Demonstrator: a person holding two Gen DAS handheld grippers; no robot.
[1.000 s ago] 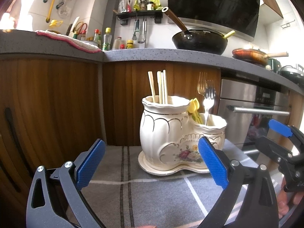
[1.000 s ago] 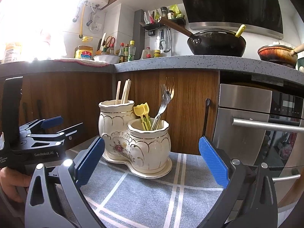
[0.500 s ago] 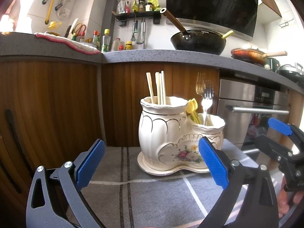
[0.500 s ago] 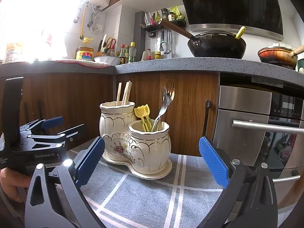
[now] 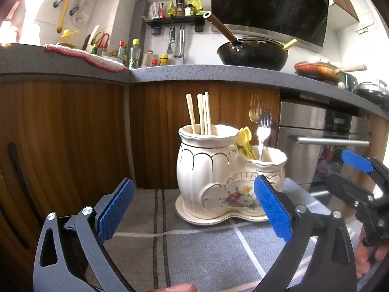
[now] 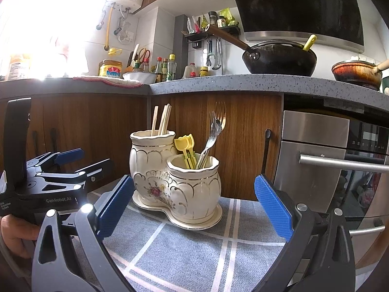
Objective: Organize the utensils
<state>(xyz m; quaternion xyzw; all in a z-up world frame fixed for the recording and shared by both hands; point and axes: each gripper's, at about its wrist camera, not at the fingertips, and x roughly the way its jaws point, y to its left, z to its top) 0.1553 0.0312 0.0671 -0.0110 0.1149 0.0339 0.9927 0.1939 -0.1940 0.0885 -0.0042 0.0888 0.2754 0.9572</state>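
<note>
1. We found the left hand-held gripper (image 5: 192, 209) spread wide, grasping nothing.
2. The right hand-held gripper (image 6: 192, 206) gaped equally wide, touching nothing.
3. Chopsticks (image 5: 201, 114) and forks (image 6: 214, 136) stood in the holder (image 6: 175, 182) on the cloth (image 6: 194, 255).

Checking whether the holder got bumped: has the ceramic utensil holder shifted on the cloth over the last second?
No. The ceramic utensil holder sits at the same spot against the white stripes of the grey cloth in the right wrist view; only the camera drifted slightly.
</note>
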